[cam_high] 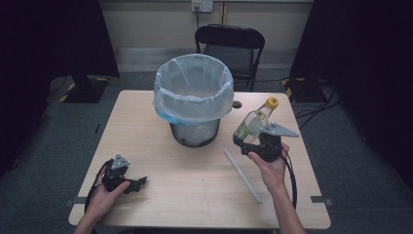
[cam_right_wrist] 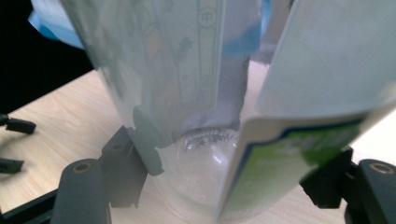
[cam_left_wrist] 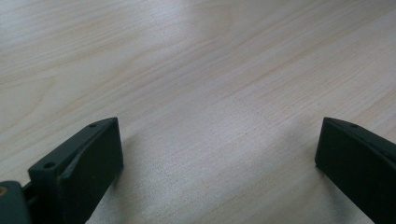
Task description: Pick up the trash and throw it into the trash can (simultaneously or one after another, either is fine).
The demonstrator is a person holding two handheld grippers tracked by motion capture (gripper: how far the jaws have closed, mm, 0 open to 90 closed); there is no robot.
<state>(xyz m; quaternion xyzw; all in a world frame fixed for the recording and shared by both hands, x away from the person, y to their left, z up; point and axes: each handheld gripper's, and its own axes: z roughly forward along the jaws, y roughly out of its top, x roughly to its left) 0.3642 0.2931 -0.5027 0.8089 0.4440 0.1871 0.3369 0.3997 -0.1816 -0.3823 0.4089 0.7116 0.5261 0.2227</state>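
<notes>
We've got one table (cam_high: 160, 195) with one bin (cam_high: 194, 100) on it, lined with a pale bag. Right of the bin, our right gripper (cam_high: 250, 141) is clamped on a clear bottle (cam_high: 253, 122) with a yellow cap and a peeling label, tilted and lifted off the wood. One white rod (cam_high: 242, 175) lies just beside it. The left gripper (cam_high: 138, 184) sits near the front-left edge, jaws wide with nothing in them.

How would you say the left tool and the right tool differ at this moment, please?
The left tool is open with bare table between its jaws, while the right tool is shut on a clear bottle with a yellow cap. The left tool rests low on the table near the front edge; the right tool is raised beside the lined bin. Both are black, hand-held and trail cables.
</notes>
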